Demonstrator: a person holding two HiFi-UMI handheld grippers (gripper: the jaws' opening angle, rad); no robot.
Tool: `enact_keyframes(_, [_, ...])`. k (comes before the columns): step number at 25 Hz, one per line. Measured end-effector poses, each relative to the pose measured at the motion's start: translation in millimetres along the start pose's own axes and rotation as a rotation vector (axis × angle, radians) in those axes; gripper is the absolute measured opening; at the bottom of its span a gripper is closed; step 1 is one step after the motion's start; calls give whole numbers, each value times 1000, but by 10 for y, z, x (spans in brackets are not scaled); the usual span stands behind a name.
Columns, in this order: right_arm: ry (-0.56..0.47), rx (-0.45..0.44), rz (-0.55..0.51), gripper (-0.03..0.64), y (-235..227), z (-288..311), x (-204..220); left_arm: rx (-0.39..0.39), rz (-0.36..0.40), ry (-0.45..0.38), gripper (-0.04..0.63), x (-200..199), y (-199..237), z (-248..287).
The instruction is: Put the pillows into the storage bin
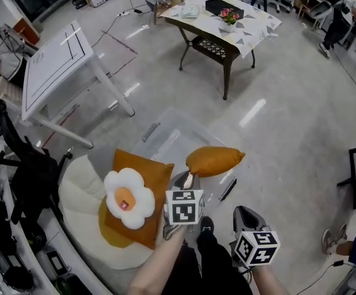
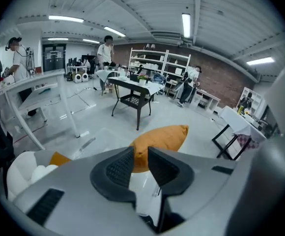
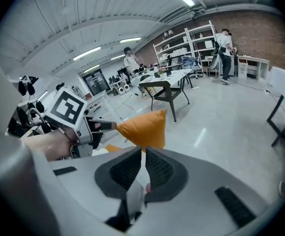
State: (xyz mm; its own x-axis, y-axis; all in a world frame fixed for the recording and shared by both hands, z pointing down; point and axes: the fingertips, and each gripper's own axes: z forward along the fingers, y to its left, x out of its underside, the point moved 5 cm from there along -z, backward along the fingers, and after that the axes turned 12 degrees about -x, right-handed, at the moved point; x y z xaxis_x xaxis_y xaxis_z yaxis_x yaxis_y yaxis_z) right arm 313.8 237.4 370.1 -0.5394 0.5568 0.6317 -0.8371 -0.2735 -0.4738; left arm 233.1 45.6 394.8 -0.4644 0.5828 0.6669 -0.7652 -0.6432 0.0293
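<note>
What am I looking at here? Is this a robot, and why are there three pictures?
There is no robot arm. A person holds a two-jaw gripper in each hand. The head view comes from a camera on the person's head, looking down at the floor. The other two views come from cameras riding on each gripper, looking along its jaws. The left gripper pinches a corner of an orange pillow, held up by a clear storage bin on the floor. The right gripper holds nothing, and its jaws are nearly together. Beside the bin, a second orange pillow and a flower-shaped pillow lie on a round white cushion.
</note>
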Motion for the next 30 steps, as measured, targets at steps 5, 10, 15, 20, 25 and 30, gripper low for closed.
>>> enact_keyframes(5, [38,-21,6,26,-119,53,33,-46,-50,98,120,423,164,109])
enact_keyframes(10, [83,-94,-24,26,-49,219,26,-151,-116,142,133,823,515,-60])
enact_keyframes(15, [150,-183,-96,26,206,458,3,-275,-215,159,143,1129,960,-283])
enact_keyframes(20, [233,-267,-170,26,572,861,69,-396,-335,177,147,1483,1538,-419])
enact_keyframes(25, [320,-344,-257,26,1007,1277,183,-500,-447,208,152,1895,2100,-521])
enact_keyframes(30, [411,-409,-340,26,1471,1656,425,-565,-564,240,153,2431,2540,-643])
